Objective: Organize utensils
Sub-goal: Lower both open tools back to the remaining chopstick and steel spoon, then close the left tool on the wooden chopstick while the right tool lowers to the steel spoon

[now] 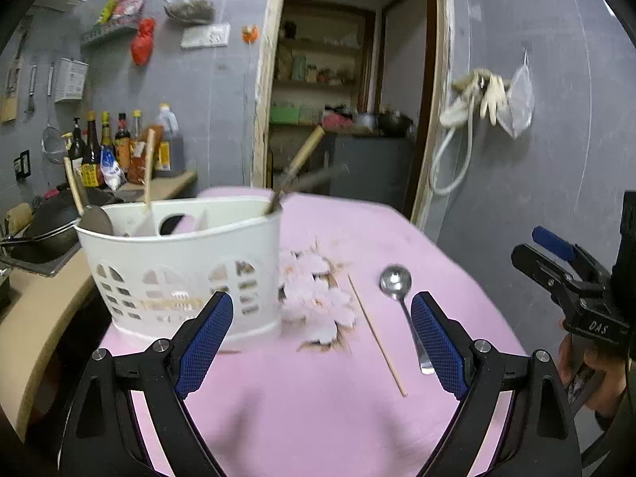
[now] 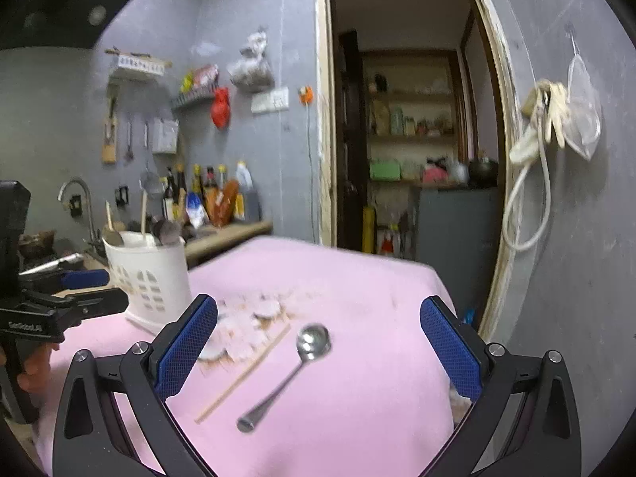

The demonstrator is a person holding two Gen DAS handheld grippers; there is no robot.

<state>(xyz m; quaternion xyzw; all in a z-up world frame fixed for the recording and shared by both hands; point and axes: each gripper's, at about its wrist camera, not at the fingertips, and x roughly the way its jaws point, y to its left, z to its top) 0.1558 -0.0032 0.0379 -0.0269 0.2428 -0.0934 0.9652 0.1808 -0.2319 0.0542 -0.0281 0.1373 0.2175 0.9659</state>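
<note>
A white slotted utensil holder (image 1: 187, 274) stands on the pink cloth, with wooden-handled utensils and a ladle in it; it also shows in the right wrist view (image 2: 149, 278). A metal spoon (image 1: 401, 302) and a single wooden chopstick (image 1: 377, 336) lie on the cloth to its right. In the right wrist view the spoon (image 2: 294, 365) and chopstick (image 2: 244, 373) lie between the open fingers. My left gripper (image 1: 322, 342) is open and empty, just in front of the holder. My right gripper (image 2: 318, 351) is open and empty, above the spoon.
The pink cloth (image 1: 318, 417) has a flower print (image 1: 314, 298) beside the holder. A counter with sauce bottles (image 1: 119, 147) and a wok (image 1: 51, 226) lies to the left. A doorway (image 2: 409, 139) opens behind the table.
</note>
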